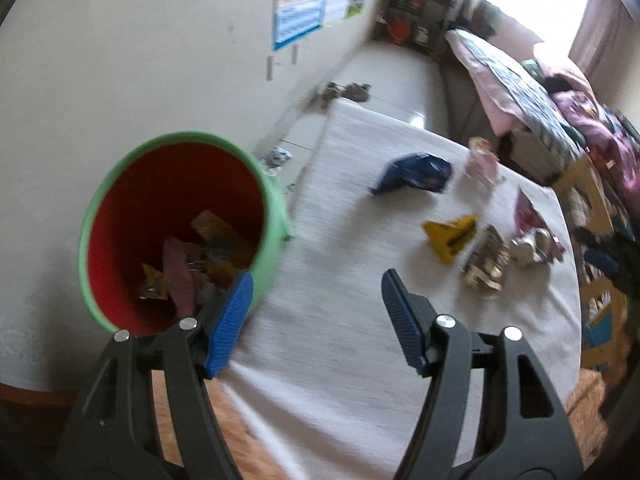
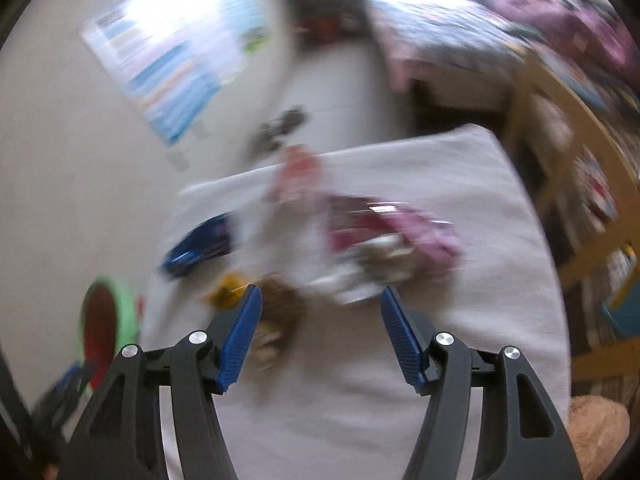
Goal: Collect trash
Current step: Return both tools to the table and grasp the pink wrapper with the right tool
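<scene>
A green bin (image 1: 180, 136) with a red inside stands at the left edge of the white-clothed table (image 1: 340, 340) and holds several wrappers (image 1: 208, 256). My left gripper (image 1: 318, 276) hangs open and empty beside the bin's rim. On the cloth lie a blue wrapper (image 1: 416, 172), a yellow one (image 1: 450, 236), a brown-gold one (image 1: 486, 268), a pink packet (image 1: 482, 162) and a maroon wrapper (image 1: 530, 216). The right wrist view is blurred. There my right gripper (image 2: 321, 289) is open and empty above the cloth, with the brown wrapper (image 2: 280, 312) by its left finger and the maroon wrapper (image 2: 384, 228) ahead.
A white wall with a poster (image 1: 300, 4) runs along the left. A bed with bedding (image 1: 520, 92) lies beyond the table. A wooden shelf (image 2: 580, 184) stands at the right, and a tan plush toy (image 2: 596, 432) sits by the table's near right corner.
</scene>
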The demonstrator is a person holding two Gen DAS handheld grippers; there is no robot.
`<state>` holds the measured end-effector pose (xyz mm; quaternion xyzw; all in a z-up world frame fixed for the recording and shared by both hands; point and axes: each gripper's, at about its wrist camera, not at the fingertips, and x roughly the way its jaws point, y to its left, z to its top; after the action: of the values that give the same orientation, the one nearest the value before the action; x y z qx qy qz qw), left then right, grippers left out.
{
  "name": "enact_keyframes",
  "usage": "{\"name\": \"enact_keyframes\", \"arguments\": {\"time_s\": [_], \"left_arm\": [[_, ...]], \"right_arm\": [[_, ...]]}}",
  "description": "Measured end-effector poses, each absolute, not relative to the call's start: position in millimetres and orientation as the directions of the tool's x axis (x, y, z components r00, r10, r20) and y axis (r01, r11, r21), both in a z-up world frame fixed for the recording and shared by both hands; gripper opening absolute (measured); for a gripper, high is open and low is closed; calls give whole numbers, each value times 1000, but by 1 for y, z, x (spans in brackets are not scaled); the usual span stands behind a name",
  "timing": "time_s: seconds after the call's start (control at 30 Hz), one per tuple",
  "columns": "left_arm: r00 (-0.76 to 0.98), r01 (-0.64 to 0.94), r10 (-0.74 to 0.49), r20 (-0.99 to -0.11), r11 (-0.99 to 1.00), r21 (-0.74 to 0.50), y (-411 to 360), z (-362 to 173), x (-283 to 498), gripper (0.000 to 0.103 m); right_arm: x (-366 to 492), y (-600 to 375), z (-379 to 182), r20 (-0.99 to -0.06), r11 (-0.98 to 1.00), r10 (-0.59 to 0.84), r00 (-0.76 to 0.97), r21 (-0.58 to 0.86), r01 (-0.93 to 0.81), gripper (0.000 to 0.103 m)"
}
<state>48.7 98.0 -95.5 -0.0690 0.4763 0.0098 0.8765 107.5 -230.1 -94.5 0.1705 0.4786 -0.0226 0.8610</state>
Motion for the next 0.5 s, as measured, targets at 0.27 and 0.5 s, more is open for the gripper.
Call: {"name": "enact_keyframes", "arguments": {"time_s": [0.27,0.5], "left_arm": [[534,3,-70,-842,997,-81,57,-95,52,71],[509,115,-107,-854,992,-55,20,-97,57,74]], "right_arm": [[185,-247,-136,-916,993,-4,401,43,108,61],[208,-247,-173,-952,999,20,304,34,41,45]]}}
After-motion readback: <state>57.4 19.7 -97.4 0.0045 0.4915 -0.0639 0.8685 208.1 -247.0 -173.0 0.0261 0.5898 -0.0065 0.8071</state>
